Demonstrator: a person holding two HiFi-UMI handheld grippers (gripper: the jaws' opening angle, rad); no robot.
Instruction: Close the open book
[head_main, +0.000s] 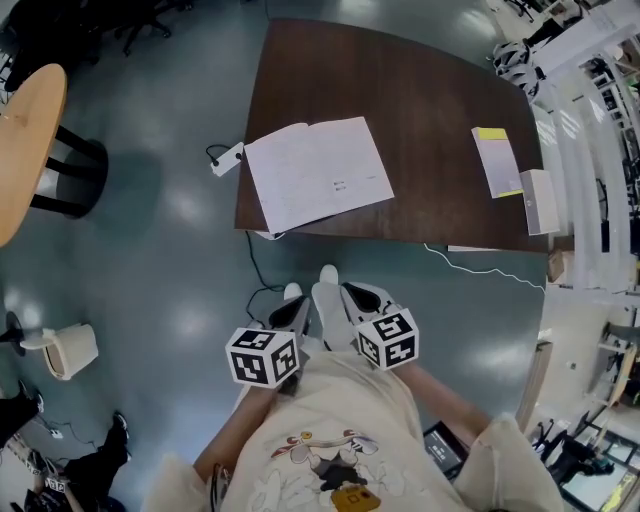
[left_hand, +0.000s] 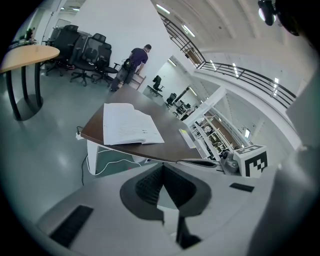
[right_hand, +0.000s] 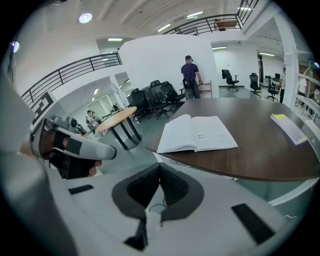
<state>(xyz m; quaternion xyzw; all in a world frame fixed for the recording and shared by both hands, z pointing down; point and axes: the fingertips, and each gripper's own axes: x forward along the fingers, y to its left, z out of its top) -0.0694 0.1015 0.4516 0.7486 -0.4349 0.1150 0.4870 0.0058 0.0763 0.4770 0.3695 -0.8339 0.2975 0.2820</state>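
The open book (head_main: 315, 172) lies flat with its white pages up, at the near left corner of the dark brown table (head_main: 440, 110). Both grippers are held close to my body, short of the table's edge and over the floor. My left gripper (head_main: 293, 294) and my right gripper (head_main: 328, 274) sit side by side, pointing toward the book. In the left gripper view the book (left_hand: 129, 125) lies ahead and to the left, and the left gripper (left_hand: 162, 167) is shut on nothing. The right gripper view shows the book (right_hand: 197, 132) just ahead, with the right gripper (right_hand: 159, 166) shut and empty.
A booklet with a yellow strip (head_main: 496, 160) and a white box (head_main: 540, 200) lie at the table's right end. A white power strip (head_main: 227, 159) and cables (head_main: 480, 268) hang by the table. A round wooden table (head_main: 25, 140) stands at the left. A person (right_hand: 190, 70) stands far beyond.
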